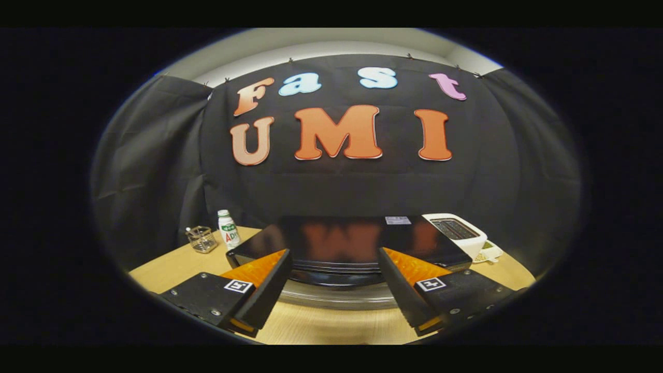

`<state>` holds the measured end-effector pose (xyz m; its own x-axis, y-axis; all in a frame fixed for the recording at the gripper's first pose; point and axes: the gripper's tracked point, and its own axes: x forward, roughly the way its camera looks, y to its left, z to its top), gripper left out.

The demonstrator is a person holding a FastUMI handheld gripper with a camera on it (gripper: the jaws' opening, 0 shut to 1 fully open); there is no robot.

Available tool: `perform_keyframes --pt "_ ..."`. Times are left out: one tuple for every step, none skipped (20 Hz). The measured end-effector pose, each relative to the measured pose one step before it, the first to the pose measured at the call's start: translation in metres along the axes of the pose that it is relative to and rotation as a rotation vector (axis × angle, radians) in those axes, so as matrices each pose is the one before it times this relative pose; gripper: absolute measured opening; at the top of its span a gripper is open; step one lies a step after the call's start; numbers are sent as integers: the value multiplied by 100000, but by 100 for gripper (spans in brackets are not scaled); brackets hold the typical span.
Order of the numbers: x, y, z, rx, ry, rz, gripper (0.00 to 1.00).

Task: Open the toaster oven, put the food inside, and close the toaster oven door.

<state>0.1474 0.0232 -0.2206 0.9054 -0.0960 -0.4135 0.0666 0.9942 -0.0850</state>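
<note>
Black and glossy, the toaster oven [352, 243] sits at lower centre of the frame on the wooden bench [171, 267], its top facing the camera. Just ahead of it the gripper [334, 269] stands open, fingers spread wide with nothing between them. A white toaster [458, 233] stands right of the oven. At left are a small bottle [228, 229] and a glass jar [201, 239].

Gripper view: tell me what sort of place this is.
Likely a staged kitchen-style test booth: a black cloth wall behind a wooden table bearing a toaster oven, a toaster and a bottle. Jaws open.
</note>
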Motion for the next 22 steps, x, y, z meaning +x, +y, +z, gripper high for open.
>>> perform_keyframes --pt "373 -56 -788 -35 2280 -689 99" --pt "288 100 -493 -175 2067 405 99" --pt "210 -129 401 -635 -3230 -520 99" --pt "43 216 15 -188 807 300 99" --pt "-113 450 52 -443 -921 1291 99" --pt "129 249 -254 -714 -576 1472 98" --pt "-230 309 -78 99 -389 1587 92" --pt "-373 173 36 -153 -513 1067 86" --pt "-212 298 -295 575 749 1944 80" --pt "-838 503 -423 3371 1876 2331 78" --pt "-202 -20 -11 295 -94 1229 72" --pt "-614 180 -285 -908 1524 1537 70" --pt "-747 256 -152 -355 310 1023 69" --pt "-782 261 -429 -379 764 927 68" --pt "-780 153 -653 -356 670 1016 68" --pt "-872 483 -1039 337 2069 2068 68" --pt "-883 443 -858 763 1759 2461 68" --pt "-936 346 -1229 1381 2953 1737 68" --pt "-746 37 -1272 1228 3117 818 68" --pt "-639 -93 -1249 185 2424 679 67" --pt "-384 -61 -736 -15 758 449 68" --pt "-185 -179 -486 43 287 578 68"
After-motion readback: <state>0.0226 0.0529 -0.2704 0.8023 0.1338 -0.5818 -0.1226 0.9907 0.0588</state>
